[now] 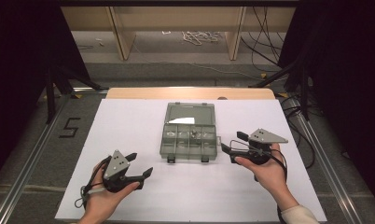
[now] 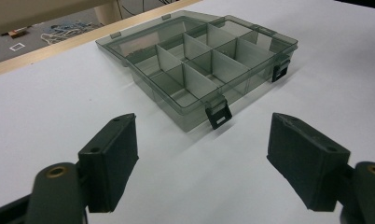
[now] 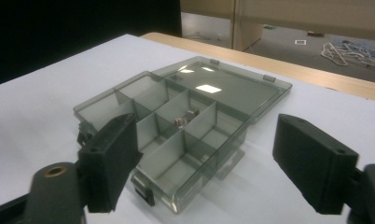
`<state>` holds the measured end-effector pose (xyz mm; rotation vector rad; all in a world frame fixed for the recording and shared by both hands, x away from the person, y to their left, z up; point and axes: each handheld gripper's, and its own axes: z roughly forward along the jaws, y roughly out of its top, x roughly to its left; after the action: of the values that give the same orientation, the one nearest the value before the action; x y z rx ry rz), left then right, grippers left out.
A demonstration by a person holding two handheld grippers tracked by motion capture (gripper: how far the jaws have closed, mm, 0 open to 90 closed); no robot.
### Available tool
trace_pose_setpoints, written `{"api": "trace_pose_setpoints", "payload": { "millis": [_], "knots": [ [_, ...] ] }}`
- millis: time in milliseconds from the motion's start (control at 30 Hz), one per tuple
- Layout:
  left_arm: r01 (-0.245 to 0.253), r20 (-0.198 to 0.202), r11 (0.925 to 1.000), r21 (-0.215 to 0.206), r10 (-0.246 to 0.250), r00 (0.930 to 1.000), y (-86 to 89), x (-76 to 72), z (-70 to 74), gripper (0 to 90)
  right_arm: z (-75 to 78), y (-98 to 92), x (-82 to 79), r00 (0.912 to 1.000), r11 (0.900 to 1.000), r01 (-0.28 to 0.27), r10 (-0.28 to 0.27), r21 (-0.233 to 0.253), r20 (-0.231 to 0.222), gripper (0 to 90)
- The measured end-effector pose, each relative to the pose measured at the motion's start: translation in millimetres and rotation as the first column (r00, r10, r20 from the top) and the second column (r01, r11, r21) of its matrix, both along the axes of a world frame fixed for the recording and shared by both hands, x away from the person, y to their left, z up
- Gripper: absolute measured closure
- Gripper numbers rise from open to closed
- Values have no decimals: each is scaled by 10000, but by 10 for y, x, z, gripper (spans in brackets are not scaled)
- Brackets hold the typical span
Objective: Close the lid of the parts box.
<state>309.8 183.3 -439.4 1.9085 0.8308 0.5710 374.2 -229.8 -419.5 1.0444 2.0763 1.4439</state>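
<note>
A smoky clear plastic organizer box point(image 1: 189, 138) lies in the middle of the white table, its lid point(image 1: 190, 113) folded flat away from me. Dividers split it into several compartments point(image 2: 209, 65); small metal parts point(image 3: 185, 116) lie in one middle compartment. Two black latches point(image 2: 218, 114) hang at its near edge. My left gripper point(image 1: 141, 164) rests open on the table at the box's near left, nothing between its jaws. My right gripper point(image 1: 233, 141) is held open just right of the box, also empty. The box point(image 3: 176, 126) shows between the right gripper's jaws, and the box point(image 2: 199, 70) beyond the left one's.
The white sheet point(image 1: 129, 126) covers the table, with a wooden strip point(image 1: 190, 93) bare at the far edge. Cables point(image 1: 199, 36) and wooden furniture legs point(image 1: 120, 32) are on the floor beyond. Dark curtains flank both sides.
</note>
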Motion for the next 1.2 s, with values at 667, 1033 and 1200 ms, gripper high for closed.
{"api": "trace_pose_setpoints", "payload": {
  "millis": [667, 1033, 1200],
  "knots": [
    [39, -286, 10000, -88, -42, 9996, -22, -4, -16, 243, 86, 239, 891, 9881, 9890, 1315, -1363, -680, -717, 325],
    [57, -310, 10000, 52, -56, 9995, -20, -5, -26, 244, -91, 380, 1420, 9706, 9733, 1697, -1922, -1544, -1448, 360],
    [145, -331, 9999, -4, -145, 9993, -22, 6, -36, 244, -149, 429, 1593, 9589, 9684, 1582, -1972, -1927, -2040, 418]
  ]
}}
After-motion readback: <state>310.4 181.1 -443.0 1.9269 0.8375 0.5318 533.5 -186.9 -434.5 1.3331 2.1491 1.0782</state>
